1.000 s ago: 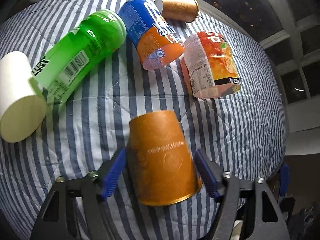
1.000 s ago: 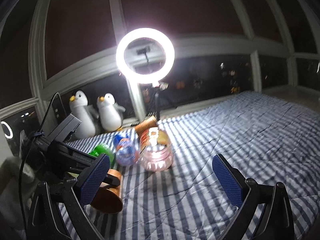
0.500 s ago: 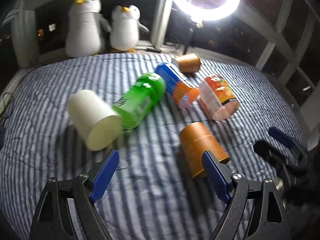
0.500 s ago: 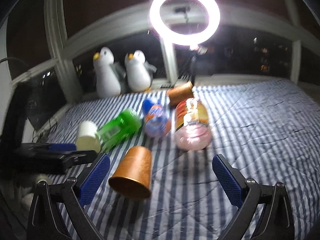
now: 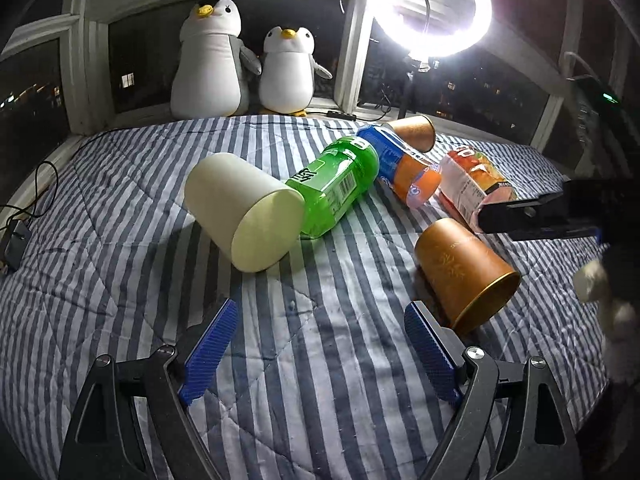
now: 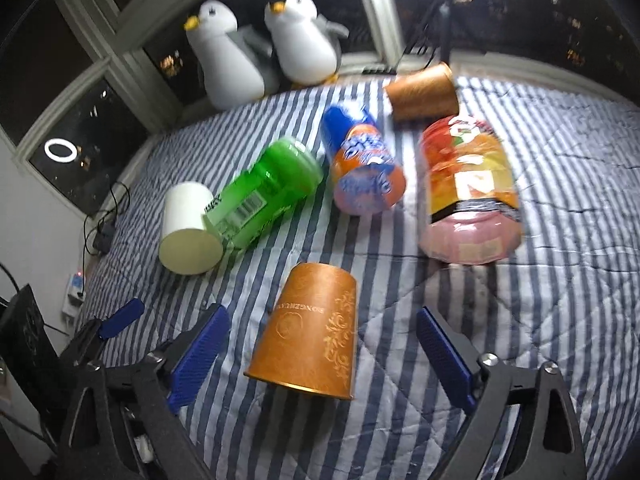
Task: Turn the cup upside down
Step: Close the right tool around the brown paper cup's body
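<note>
An orange-brown cup (image 6: 310, 326) stands upside down, rim down, on the striped blanket (image 6: 520, 300). It sits between the blue pads of my right gripper (image 6: 320, 354), which is open and not touching it. In the left wrist view the same cup (image 5: 464, 270) shows at the right, just beyond the right pad. My left gripper (image 5: 320, 354) is open and empty above the blanket. The left gripper's blue fingertips (image 6: 120, 318) also show at the lower left of the right wrist view.
Upside down on the blanket are a white cup (image 5: 244, 210), a green cup (image 5: 336, 186), a blue-orange cup (image 5: 404, 166), a red-orange cup (image 5: 472, 186) and a second brown cup (image 5: 412, 130). Two penguin toys (image 5: 244, 60) and a ring light (image 5: 430, 6) stand by the window.
My left gripper has let go of the orange-brown cup and pulled back to the left. My right gripper has tilted down and moved in around the cup.
</note>
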Demonstrator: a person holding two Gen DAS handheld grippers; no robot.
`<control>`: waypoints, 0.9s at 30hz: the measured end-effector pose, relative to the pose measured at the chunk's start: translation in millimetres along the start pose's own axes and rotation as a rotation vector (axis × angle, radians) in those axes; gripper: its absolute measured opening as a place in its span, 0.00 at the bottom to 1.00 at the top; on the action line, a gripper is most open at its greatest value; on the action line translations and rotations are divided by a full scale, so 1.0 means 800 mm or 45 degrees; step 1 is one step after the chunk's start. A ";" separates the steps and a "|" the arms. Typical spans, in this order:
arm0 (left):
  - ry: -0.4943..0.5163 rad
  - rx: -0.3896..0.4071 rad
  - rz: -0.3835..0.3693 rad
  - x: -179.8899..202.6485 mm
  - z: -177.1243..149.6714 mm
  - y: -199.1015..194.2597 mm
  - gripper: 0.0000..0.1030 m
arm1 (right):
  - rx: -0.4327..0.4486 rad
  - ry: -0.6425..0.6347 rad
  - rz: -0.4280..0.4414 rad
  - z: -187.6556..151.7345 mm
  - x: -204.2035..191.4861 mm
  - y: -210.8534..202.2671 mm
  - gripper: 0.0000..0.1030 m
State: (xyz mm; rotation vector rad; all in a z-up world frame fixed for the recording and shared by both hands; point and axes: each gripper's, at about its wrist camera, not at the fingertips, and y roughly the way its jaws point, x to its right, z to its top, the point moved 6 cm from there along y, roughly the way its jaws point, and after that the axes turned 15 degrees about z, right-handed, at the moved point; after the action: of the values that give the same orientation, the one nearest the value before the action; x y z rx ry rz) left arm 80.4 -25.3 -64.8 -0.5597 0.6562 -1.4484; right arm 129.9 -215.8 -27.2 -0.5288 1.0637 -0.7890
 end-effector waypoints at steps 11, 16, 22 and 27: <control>-0.017 -0.011 -0.013 -0.006 -0.013 0.000 0.85 | -0.180 0.122 0.031 0.009 0.011 0.055 0.69; -0.021 -0.009 -0.016 -0.006 -0.014 -0.001 0.85 | -0.225 0.143 -0.008 0.009 0.020 0.066 0.60; -0.026 -0.027 -0.015 -0.006 -0.016 0.004 0.85 | -0.211 0.126 -0.018 0.007 0.019 0.060 0.53; -0.023 -0.035 -0.013 -0.002 -0.019 0.007 0.85 | -0.164 0.099 -0.018 0.003 0.015 0.048 0.53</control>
State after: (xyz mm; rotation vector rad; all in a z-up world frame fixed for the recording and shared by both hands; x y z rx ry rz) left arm 74.0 -22.5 -79.4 -0.5980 0.6607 -1.4443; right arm 147.0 -201.8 -60.6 -0.6196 1.1892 -0.7618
